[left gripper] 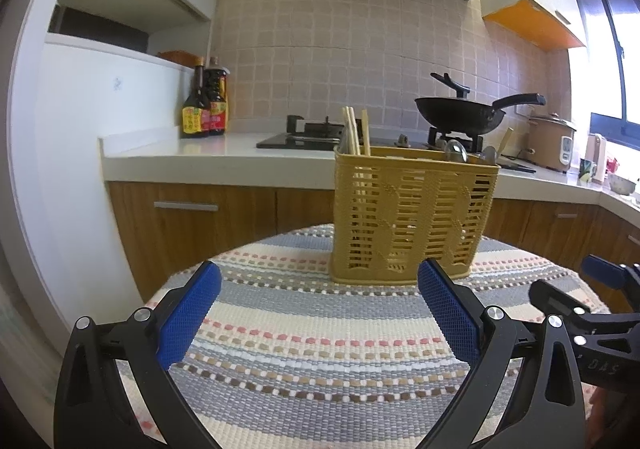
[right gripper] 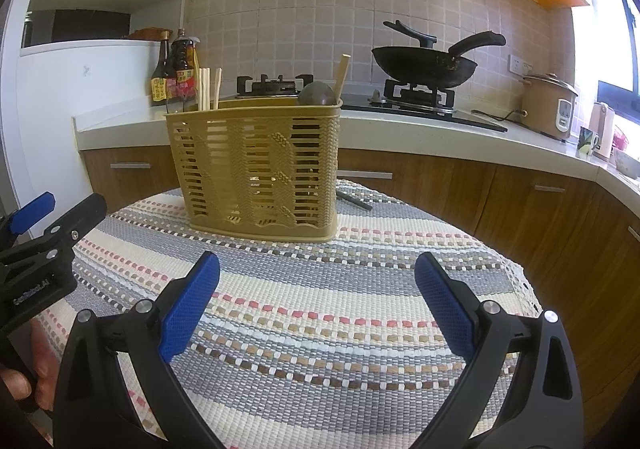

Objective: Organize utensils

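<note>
A yellow slotted utensil basket (left gripper: 412, 217) (right gripper: 260, 165) stands upright on the striped woven cloth (left gripper: 304, 333) (right gripper: 320, 313). Wooden chopsticks (left gripper: 354, 131) (right gripper: 210, 89) stick up from its left side, and spoons (left gripper: 456, 151) (right gripper: 318, 94) show above its right rim. A dark utensil (right gripper: 354, 200) lies on the cloth behind the basket's right corner. My left gripper (left gripper: 318, 309) is open and holds nothing, a short way in front of the basket. My right gripper (right gripper: 316, 305) is open too, nothing between its blue pads (right gripper: 188, 309), nearer the table's front.
Behind the table runs a white counter (left gripper: 180, 155) with wooden cabinets, sauce bottles (left gripper: 204, 105), a gas hob and a black wok (left gripper: 464, 113) (right gripper: 424, 65). A rice cooker (right gripper: 550, 107) and cups stand at the right. A person's hand (right gripper: 36, 377) holds the left gripper.
</note>
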Demonstrator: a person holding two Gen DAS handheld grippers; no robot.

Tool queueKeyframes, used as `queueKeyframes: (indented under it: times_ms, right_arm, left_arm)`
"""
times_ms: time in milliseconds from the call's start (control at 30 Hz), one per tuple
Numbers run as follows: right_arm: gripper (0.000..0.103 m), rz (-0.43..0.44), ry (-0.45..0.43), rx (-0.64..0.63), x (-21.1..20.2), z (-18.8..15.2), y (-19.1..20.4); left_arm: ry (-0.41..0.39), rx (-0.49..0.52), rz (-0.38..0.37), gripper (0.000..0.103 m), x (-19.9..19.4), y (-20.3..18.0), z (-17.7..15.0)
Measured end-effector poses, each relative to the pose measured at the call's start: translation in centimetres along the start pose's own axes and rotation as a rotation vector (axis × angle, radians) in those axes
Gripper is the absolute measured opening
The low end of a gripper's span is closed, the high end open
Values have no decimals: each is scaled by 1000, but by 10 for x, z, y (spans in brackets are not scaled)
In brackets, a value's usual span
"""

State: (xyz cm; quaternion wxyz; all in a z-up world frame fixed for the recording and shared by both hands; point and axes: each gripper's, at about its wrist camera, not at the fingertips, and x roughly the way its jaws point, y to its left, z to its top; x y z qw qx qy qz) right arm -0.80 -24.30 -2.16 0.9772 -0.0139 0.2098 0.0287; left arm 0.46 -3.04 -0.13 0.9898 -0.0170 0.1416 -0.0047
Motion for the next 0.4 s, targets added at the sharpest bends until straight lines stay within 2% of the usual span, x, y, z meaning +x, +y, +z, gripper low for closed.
queueKeyframes:
  times_ms: [200,400]
  right_arm:
    - [93,1,4,1,-1,0,0]
    - [93,2,10,9,0,0,-1]
  left_arm:
    - [-37,56,6,96,-7,-11,-1]
    - [-4,57,6,96,-5,-11,-2]
